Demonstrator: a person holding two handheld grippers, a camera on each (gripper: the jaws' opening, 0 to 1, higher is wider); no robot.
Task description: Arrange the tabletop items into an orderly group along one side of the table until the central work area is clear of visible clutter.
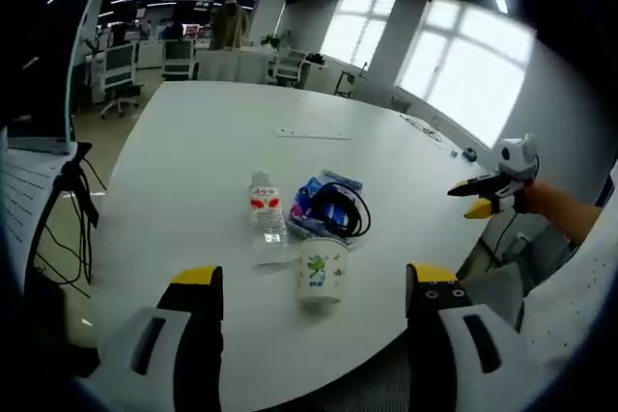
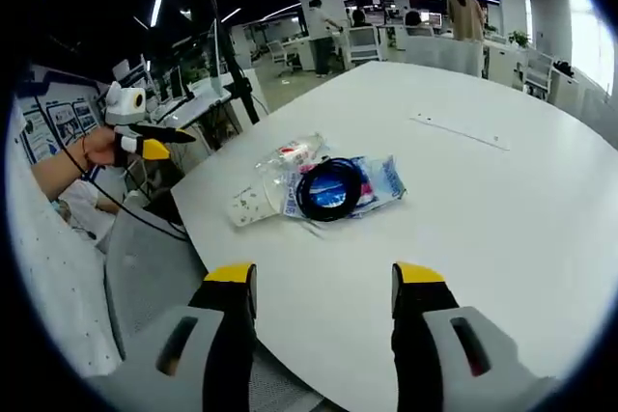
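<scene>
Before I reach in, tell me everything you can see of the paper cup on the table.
The paper cup is white with small green printed figures on its wall. It looks like thin paper and stands upright near the table edge, open mouth up; whether anything is inside cannot be told. In the left gripper view it sits just in front of the water bottle and beside the blue packet with the coiled black cable, close to them, contact unclear. Neither hand-held gripper touches it.
</scene>
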